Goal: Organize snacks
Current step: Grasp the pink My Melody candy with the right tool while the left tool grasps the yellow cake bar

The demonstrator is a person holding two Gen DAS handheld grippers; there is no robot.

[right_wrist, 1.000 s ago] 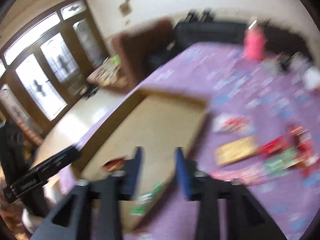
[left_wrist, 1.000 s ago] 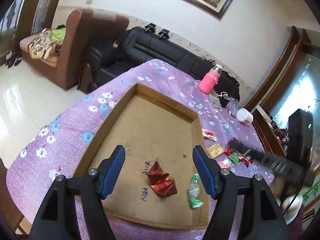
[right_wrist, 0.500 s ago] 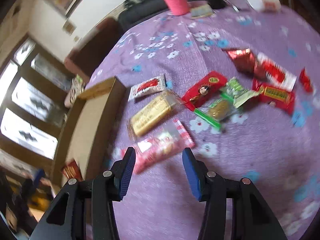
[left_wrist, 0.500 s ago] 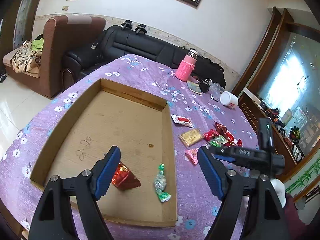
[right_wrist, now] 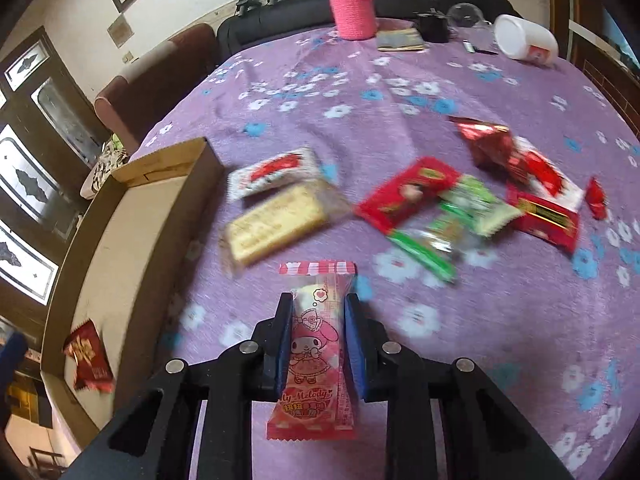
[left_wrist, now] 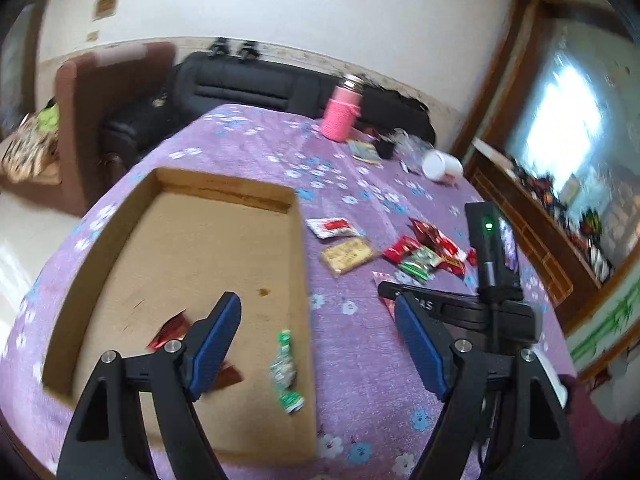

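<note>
My right gripper is shut on a pink My Melody snack packet, held just above the purple cloth. Several loose snacks lie ahead of it: a yellow biscuit pack, a red-and-white packet, a red packet, a green packet. My left gripper is open and empty over the right edge of the cardboard box. In the box lie a red packet and a green candy. The right gripper's body shows in the left wrist view.
A pink bottle, a white jar on its side, a booklet and a small dark object stand at the table's far end. A black sofa and a brown armchair lie beyond.
My right gripper came down over the pink packet and shut on it. My left gripper drifted right, from over the box floor to its right edge.
</note>
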